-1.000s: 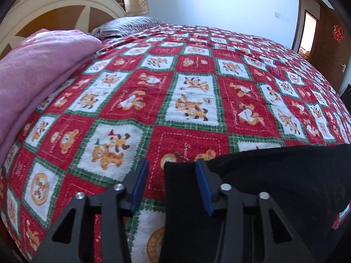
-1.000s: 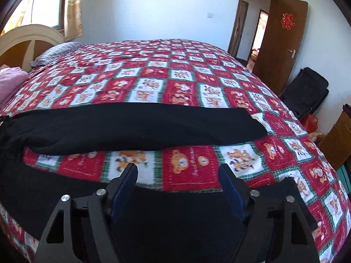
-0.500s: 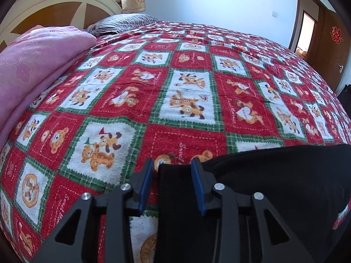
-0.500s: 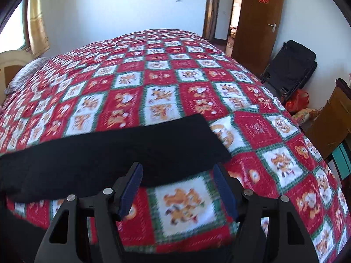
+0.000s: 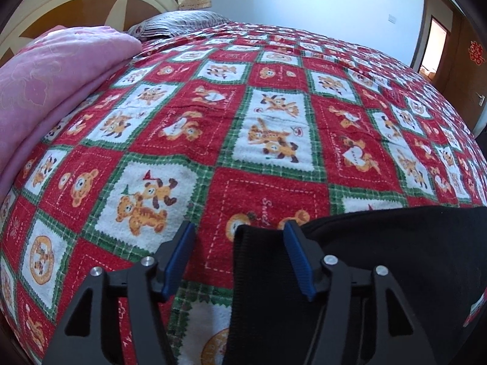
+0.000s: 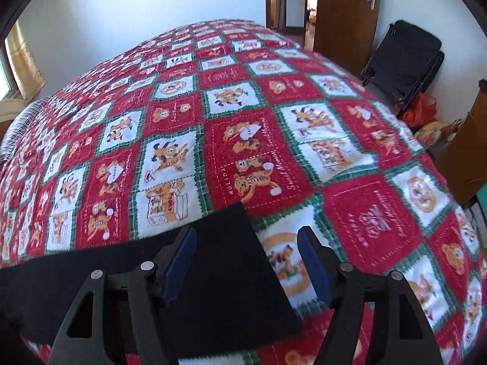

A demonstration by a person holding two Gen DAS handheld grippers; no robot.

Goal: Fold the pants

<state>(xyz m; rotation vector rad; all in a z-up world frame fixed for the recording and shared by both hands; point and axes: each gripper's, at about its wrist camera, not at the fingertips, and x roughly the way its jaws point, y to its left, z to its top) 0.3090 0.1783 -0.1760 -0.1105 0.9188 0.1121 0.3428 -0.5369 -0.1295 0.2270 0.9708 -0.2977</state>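
Black pants (image 5: 380,258) lie flat on a bed with a red, green and white bear-print cover (image 5: 268,127). In the left wrist view their ribbed waistband edge (image 5: 258,276) sits between the fingers of my left gripper (image 5: 239,243). Its jaws are opening and the left pad stands off the cloth. In the right wrist view my right gripper (image 6: 246,243) hovers over the cuff end of a pant leg (image 6: 225,273). Those jaws are wide and opening slightly, with the leg's corner between them and neither pad pressing on it.
A folded pink blanket (image 5: 54,76), a striped pillow (image 5: 179,22) and a cream headboard (image 5: 91,3) are at the bed's left end. Past the bed's right edge stand a wooden door (image 6: 344,15), a black folded bag (image 6: 404,60), an orange bag (image 6: 420,109) and wooden furniture (image 6: 465,152).
The left jaws narrowed around the waistband, then spread apart again. My right gripper slid right along the pant leg, from its middle to its cuff end.
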